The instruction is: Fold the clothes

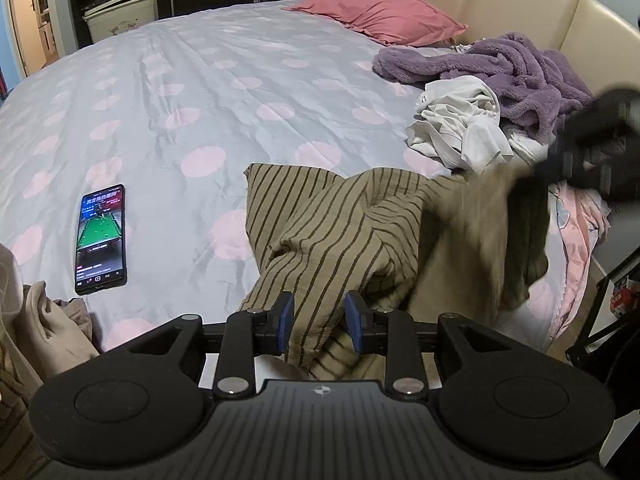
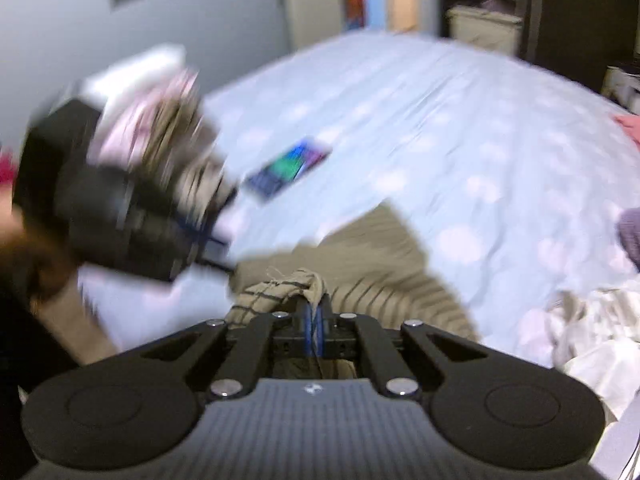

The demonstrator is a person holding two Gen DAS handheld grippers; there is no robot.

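one striped garment [image 1: 328, 236], one phone [image 1: 102, 238], one pink pillow [image 1: 384, 20], one purple robe [image 1: 520, 76], two tools [image 1: 320, 322] [image 2: 314, 322]

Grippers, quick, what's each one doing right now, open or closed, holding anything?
Left gripper: open, with the striped garment bunched loosely between its pads, not pinched.
Right gripper: closed on a fold of the striped garment.

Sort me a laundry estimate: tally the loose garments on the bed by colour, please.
Striped olive-tan garment: 1, pinched by the right gripper, with a fold between the open fingers of the left gripper
White garment: 1
Purple fleece garment: 1
Pink printed garment: 1
Beige garment: 1
Total: 5
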